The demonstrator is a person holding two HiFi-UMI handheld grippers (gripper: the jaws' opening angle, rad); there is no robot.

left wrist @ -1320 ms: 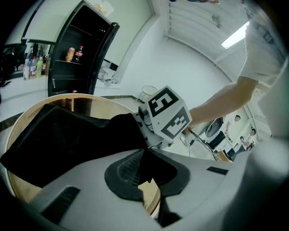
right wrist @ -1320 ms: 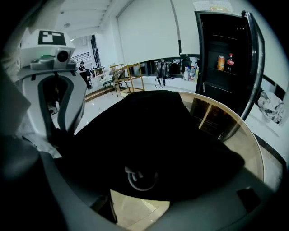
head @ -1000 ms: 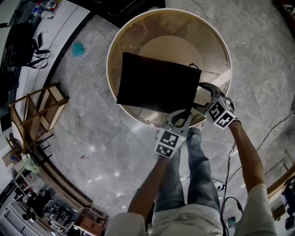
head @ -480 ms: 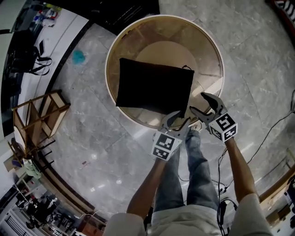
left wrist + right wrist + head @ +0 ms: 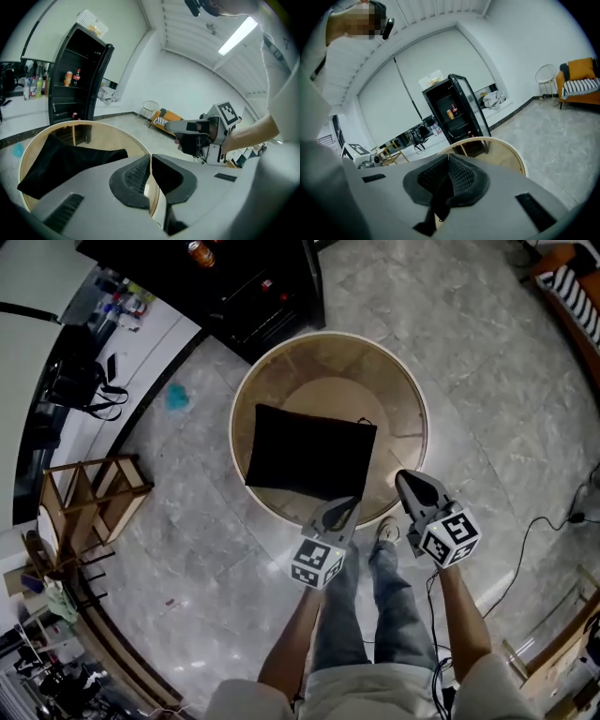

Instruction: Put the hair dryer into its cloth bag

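Cloth bag (image 5: 309,460), black, flat on the round wood-rimmed table (image 5: 419,418), touched by neither gripper. Lies ahead and left of the fingertips of the left gripper (image 5: 345,505), its near right corner just beside them in the head view. Sits low and off to the left of the pads in the left gripper view. Lies to the left of the fingertips of the right gripper (image 5: 404,478), those tips poised over the table's near rim. Left jaws just been closing, now together save a thin slit, nothing between. Right jaws just been closing too, pads met at the tips, gripping nothing.

Long axis running left to right across the head view, dipping slightly toward the right, short sides facing left and right. Thin cord (image 5: 362,421) showing at the far right corner. Hair dryer not to be made out; cannot tell whether inside.

Around, left to right:
- wooden rack (image 5: 89,498) on the marble floor (image 5: 187,521), well left of the left fingers
- small teal thing (image 5: 176,397) on the floor nearer the table
- black open-fronted cabinet (image 5: 272,296) with drink cans, beyond the table
- person's legs in jeans (image 5: 375,615) below both grippers
- cable (image 5: 544,521) on the floor, right of the right fingers
- orange chair with a striped cushion (image 5: 567,282), far right

Between pads and bag, only the table's rim and bare top.
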